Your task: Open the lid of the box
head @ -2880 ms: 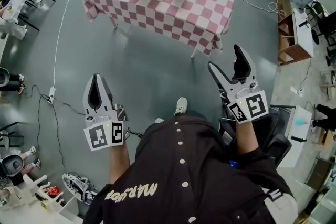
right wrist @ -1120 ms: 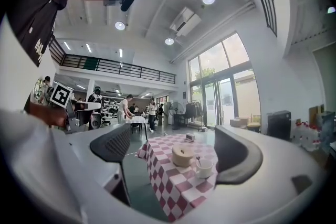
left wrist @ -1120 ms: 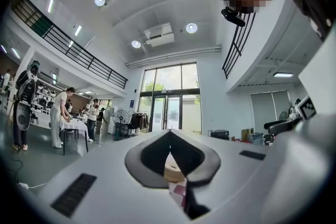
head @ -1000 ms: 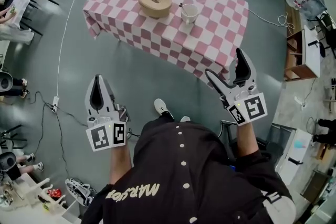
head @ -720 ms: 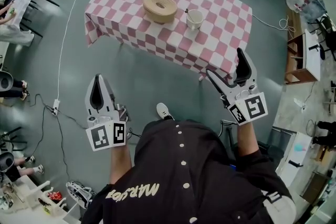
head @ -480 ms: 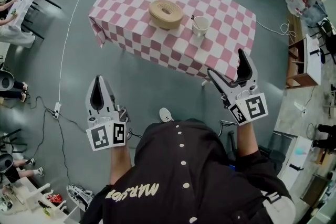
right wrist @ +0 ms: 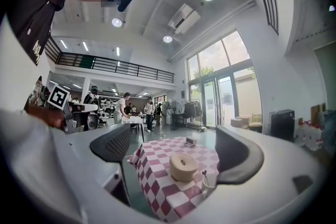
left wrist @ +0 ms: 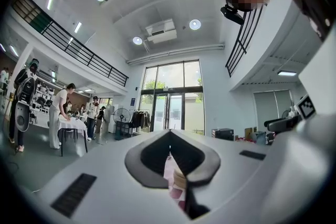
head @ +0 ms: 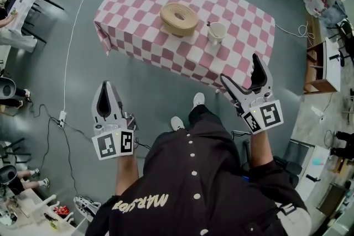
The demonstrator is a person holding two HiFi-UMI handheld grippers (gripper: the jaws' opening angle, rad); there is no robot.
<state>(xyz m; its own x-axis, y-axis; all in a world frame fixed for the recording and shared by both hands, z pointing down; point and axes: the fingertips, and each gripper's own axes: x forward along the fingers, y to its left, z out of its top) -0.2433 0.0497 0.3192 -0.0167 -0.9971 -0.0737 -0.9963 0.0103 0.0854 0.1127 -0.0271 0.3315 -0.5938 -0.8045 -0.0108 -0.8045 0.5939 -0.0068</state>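
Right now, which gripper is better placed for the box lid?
Probably right. The right gripper is open, nearer the table, with the round box framed between its jaws in its own view; the left gripper is shut, farther back.

The person wears a black shirt (head: 193,190) with a row of pale buttons (head: 191,150) down the middle, pale lettering (head: 139,200) and white shoes (head: 198,100). The left tongs (head: 104,84) and right tongs (head: 239,67) are white with black pads, each bearing a cube (head: 113,142) of black-and-white square markers.
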